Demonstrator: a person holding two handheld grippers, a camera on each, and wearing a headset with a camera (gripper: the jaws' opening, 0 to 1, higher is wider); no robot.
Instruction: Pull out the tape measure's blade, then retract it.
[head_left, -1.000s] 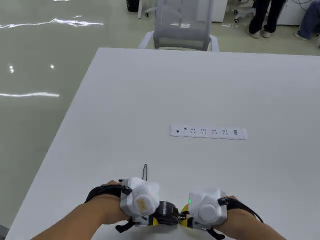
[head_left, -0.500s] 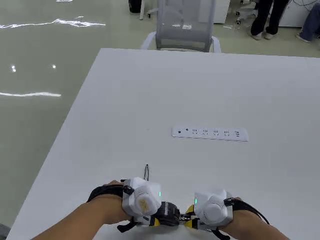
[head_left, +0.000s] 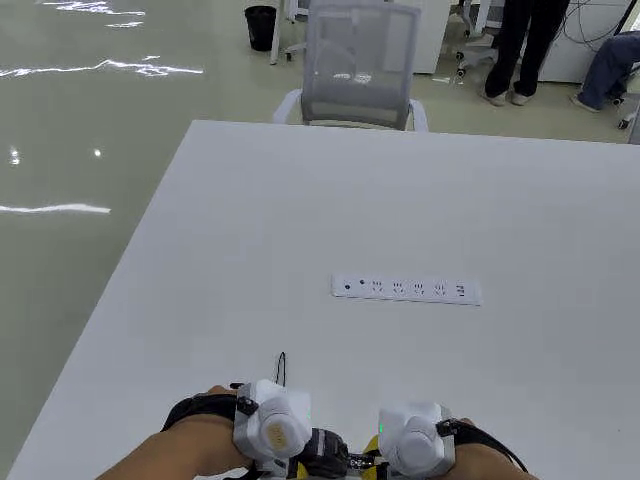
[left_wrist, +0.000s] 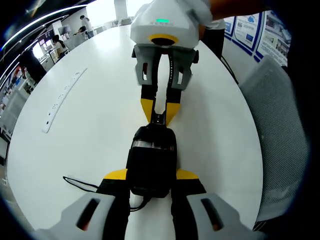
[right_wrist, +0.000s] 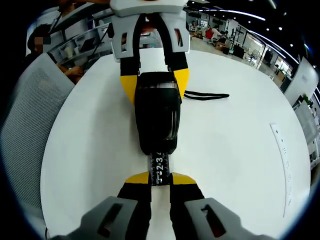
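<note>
A black tape measure (left_wrist: 151, 161) lies low over the white table (head_left: 300, 220), right at its near edge, and sits between my two grippers (head_left: 328, 452). My left gripper (left_wrist: 152, 175) is shut on its body, one yellow pad on each side. My right gripper (right_wrist: 160, 178) is shut on the blade (right_wrist: 159, 167), of which only a short length with the numbers 2 and 3 is out of the case (right_wrist: 157, 117). In the left gripper view the right gripper (left_wrist: 160, 112) faces mine, pinching the blade's tip. A thin black strap (right_wrist: 205, 95) trails from the case onto the table.
A white power strip (head_left: 405, 289) lies mid-table, well beyond the grippers. A grey mesh chair (head_left: 360, 55) stands at the far edge, with people standing behind it. The table's left edge (head_left: 110, 290) drops to a shiny floor.
The camera has tipped, so the table sits lower in the picture. The grippers stay close together on the tape measure, with about the same gap between them.
</note>
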